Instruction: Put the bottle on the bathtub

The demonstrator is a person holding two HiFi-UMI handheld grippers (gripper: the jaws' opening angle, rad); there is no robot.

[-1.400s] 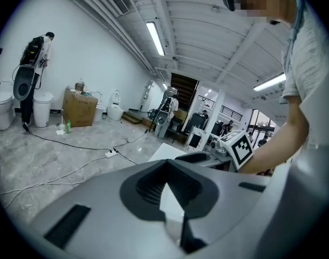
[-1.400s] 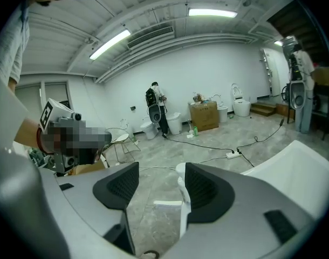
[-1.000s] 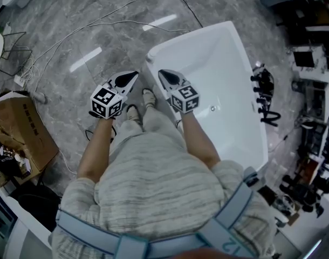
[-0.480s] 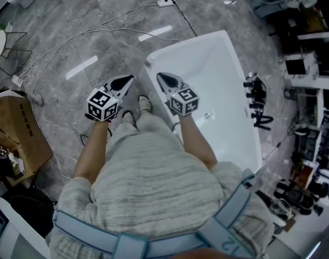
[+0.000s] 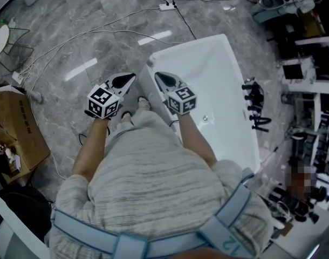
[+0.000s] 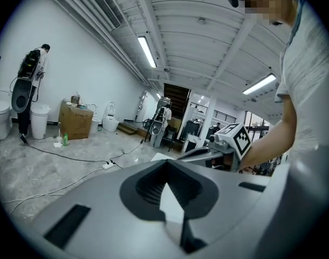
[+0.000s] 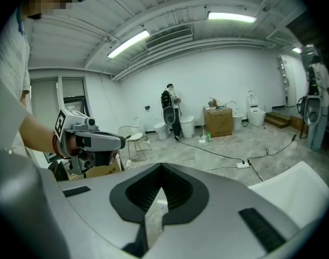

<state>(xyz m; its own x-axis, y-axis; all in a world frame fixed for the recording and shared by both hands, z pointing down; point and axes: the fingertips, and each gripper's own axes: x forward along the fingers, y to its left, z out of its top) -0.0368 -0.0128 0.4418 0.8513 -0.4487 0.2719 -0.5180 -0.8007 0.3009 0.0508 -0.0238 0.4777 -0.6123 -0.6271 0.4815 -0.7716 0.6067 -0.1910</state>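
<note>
I hold both grippers in front of my waist, pointing forward, beside the near end of the white bathtub [image 5: 229, 53]. My left gripper [image 5: 133, 75] is over the grey floor and my right gripper [image 5: 156, 74] is over the tub's rim. Both look shut with nothing in them. A small green bottle [image 6: 64, 139] stands far off on the floor by a cardboard box [image 6: 75, 120]; the right gripper view shows the bottle [image 7: 208, 137] too. The left gripper view [image 6: 166, 169] catches the right one's marker cube [image 6: 237, 139]. The right gripper view [image 7: 162, 171] shows the bathtub's corner [image 7: 294, 182].
Cables and a power strip [image 5: 165, 6] cross the marble floor. An open cardboard box [image 5: 16, 128] lies at my left, a wire chair [image 7: 133, 140] beyond it. Black taps [image 5: 253, 104] stand behind the tub. A person [image 7: 169, 109] and toilets [image 7: 186, 125] are at the far wall.
The head view has drifted, so the bathtub sits slightly further right and up. Both grippers keep the same pose, shut and side by side.
</note>
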